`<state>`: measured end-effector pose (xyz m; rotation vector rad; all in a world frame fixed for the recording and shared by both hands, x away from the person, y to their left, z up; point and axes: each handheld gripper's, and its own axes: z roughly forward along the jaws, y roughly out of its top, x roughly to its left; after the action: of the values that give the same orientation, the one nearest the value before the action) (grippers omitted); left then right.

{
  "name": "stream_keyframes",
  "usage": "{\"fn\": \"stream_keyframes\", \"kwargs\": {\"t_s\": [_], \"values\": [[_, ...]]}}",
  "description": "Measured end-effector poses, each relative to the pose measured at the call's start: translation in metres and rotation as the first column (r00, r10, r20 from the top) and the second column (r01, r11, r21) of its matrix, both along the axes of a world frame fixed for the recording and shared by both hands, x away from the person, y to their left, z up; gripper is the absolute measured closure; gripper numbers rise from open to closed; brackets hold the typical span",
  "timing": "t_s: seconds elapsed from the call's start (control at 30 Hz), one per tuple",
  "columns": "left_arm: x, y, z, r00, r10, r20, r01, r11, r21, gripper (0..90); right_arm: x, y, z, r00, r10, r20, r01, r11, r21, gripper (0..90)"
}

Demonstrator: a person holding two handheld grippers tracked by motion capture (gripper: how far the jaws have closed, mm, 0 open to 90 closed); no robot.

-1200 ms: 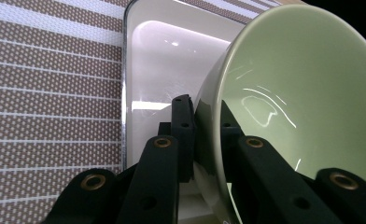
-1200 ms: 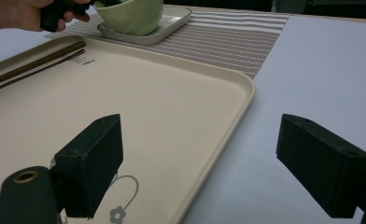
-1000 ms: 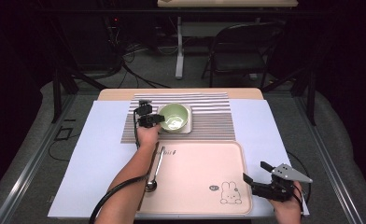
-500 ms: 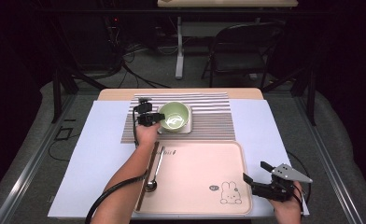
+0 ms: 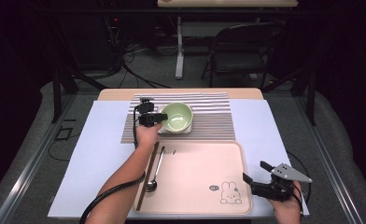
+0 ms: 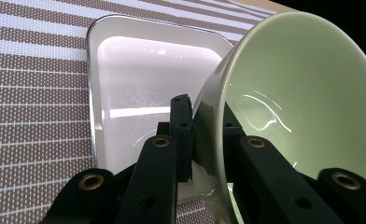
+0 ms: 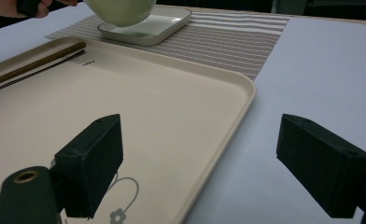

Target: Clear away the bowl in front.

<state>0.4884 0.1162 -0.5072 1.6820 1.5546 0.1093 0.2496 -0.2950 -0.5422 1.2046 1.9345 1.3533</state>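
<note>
A: The left tool (image 5: 158, 117) is clenched on the rim of the green bowl (image 5: 177, 116), one jaw inside and one outside the wall.

B: And the bowl itself?

A: Pale green, glossy, smooth inside with soft highlights. It sits tilted over a small white dish (image 5: 162, 129), which lies on the striped mat (image 5: 209, 122) at the far part of the surface (image 5: 97, 144).

B: What does the left gripper view add?

A: The grip up close: the bowl's (image 6: 302, 107) wall is pinched between the black jaws, and the dish (image 6: 144, 74) behind it is square with rounded corners and a shiny, bare inside. From the high view the dish is mostly hidden under the bowl.

B: The right tool?

A: The right tool (image 5: 256, 171) is released, jaws wide apart with nothing between them, held by the near right corner of the cream tray (image 5: 204, 163). Its own view shows the tray's raised rim (image 7: 237, 93) and the bowl's (image 7: 120, 11) base resting in the dish.

B: Any writing?

A: A rabbit drawing (image 5: 228, 192) with a small speech bubble on the tray; its letters are too small to read. A spoon (image 5: 154, 168) and a brown stick (image 5: 148, 172) lie along the tray's left edge.
</note>
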Motion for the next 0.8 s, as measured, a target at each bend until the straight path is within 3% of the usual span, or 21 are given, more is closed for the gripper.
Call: {"fn": "stream_keyframes", "kwargs": {"t_s": [0.47, 0.8], "values": [[-0.019, -0.001, 0.004, 0.9984, -0.057, 0.003, 0.057, 0.9984, 0.004, 82.1, 0.005, 0.005, 0.0, 0.9998, 0.02, 0.003, -0.02, 1.0, -0.002, 14.2], [-0.033, -0.015, 0.002, 0.9909, -0.134, -0.001, 0.134, 0.9909, -0.002, 82.1, 0.008, 0.008, 0.0, 0.9995, 0.03, 0.003, -0.03, 1.0, -0.002, 14.1]]}}
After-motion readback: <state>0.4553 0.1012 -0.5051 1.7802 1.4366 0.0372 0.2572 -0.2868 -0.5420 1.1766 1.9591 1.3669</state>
